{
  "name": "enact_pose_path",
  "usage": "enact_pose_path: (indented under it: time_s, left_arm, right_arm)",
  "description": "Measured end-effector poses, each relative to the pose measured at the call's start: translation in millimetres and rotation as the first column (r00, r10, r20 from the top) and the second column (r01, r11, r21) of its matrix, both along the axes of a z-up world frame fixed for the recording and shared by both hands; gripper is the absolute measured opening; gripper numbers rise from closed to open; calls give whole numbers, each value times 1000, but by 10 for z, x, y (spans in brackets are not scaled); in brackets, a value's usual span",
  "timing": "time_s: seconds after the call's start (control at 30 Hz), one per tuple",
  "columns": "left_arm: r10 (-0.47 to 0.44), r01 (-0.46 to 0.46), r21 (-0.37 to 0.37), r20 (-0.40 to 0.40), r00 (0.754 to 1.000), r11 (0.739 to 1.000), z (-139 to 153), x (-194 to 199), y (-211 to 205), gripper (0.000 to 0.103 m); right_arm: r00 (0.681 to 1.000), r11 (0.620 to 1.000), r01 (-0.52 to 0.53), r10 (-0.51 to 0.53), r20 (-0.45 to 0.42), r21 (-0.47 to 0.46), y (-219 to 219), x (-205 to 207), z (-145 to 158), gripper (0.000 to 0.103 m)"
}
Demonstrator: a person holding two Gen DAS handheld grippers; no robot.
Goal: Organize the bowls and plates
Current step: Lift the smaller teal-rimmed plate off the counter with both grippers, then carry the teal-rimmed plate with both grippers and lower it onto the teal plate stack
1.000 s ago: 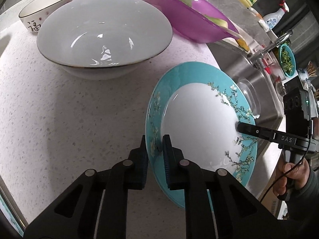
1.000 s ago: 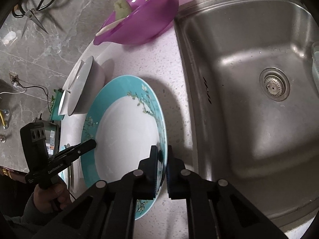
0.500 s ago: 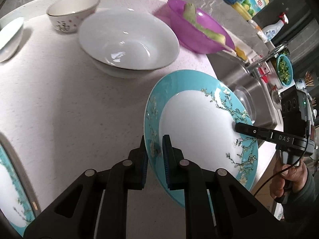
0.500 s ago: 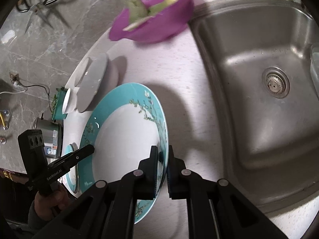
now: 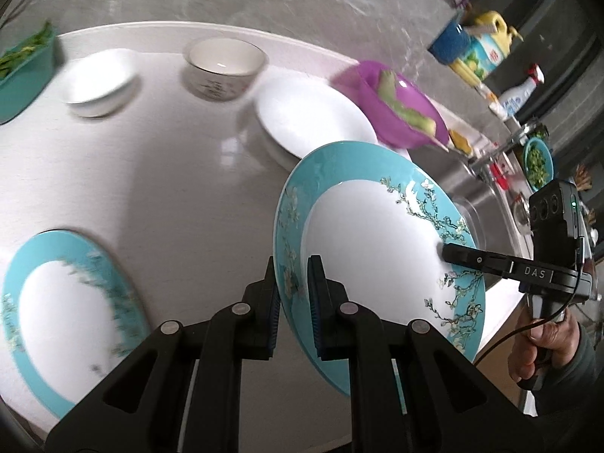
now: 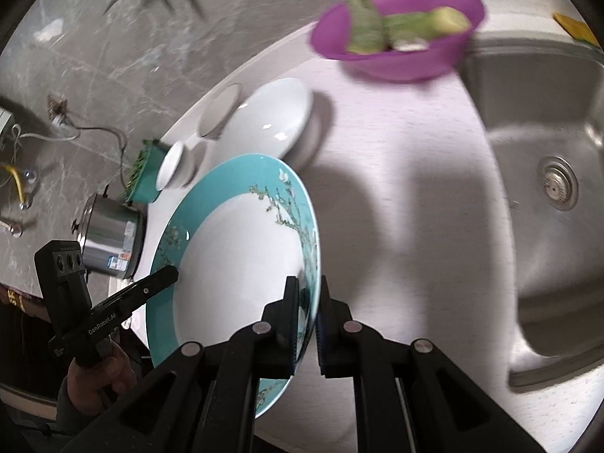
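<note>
Left claw point(image 5: 292, 298) pinched nearly shut on the near rim of the teal plate point(image 5: 377, 241); right claw point(image 6: 307, 315) clamped tight on the opposite rim of the same plate point(image 6: 241, 260). Plate held off the table point(image 5: 151, 173) between the two, tilted, white well facing up and toward both cameras, branch-and-blossom pattern running along the rim on the side toward the sink point(image 6: 547, 188). Round, so no long axis to speak of.

Behind it on the table: wide white bowl point(image 5: 313, 117), touching nothing but partly hidden by the plate's far edge; small patterned bowl point(image 5: 222, 68) and small white bowl point(image 5: 96, 81) further back; purple bowl point(image 5: 404, 113) with green pieces inside, near the sink edge.

Seen from the left wrist only: second teal plate point(image 5: 64, 309) lying flat at the table's near left, blurred; right claw's handle in a hand point(image 5: 540, 343). Seen from the right wrist only: sink basin with its drain point(image 6: 558, 187), steel pot point(image 6: 109, 238) beyond the table's end, hand point(image 6: 102, 377) on the left claw's handle.
</note>
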State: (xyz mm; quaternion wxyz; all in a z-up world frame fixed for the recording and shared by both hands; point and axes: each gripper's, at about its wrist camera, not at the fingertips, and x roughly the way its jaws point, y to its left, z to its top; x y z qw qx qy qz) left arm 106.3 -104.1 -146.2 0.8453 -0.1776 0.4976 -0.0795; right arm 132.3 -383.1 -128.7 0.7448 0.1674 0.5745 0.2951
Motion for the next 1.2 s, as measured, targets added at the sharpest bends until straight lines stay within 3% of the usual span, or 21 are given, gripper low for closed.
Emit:
enact_pose_path:
  time_s: [0.3, 0.47, 0.87, 1.2]
  left_arm:
    - [139, -139, 25, 21, 990, 990, 305, -525, 906, 12]
    - [231, -232, 35, 17, 973, 972, 312, -872, 1442, 12]
    - [401, -398, 61, -33, 916, 915, 4, -1538, 2528, 15]
    - [425, -420, 73, -73, 902, 905, -365, -1715, 2716, 16]
  right_arm:
    - [989, 989, -139, 137, 51, 49, 839, -52, 295, 11]
    - [970, 970, -237, 233, 68, 61, 1430, -112, 357, 11]
    - [903, 904, -427, 425, 63, 28, 2549, -338, 201, 11]
    - [881, 882, -471, 471, 36, -20, 2888, -418, -64, 11]
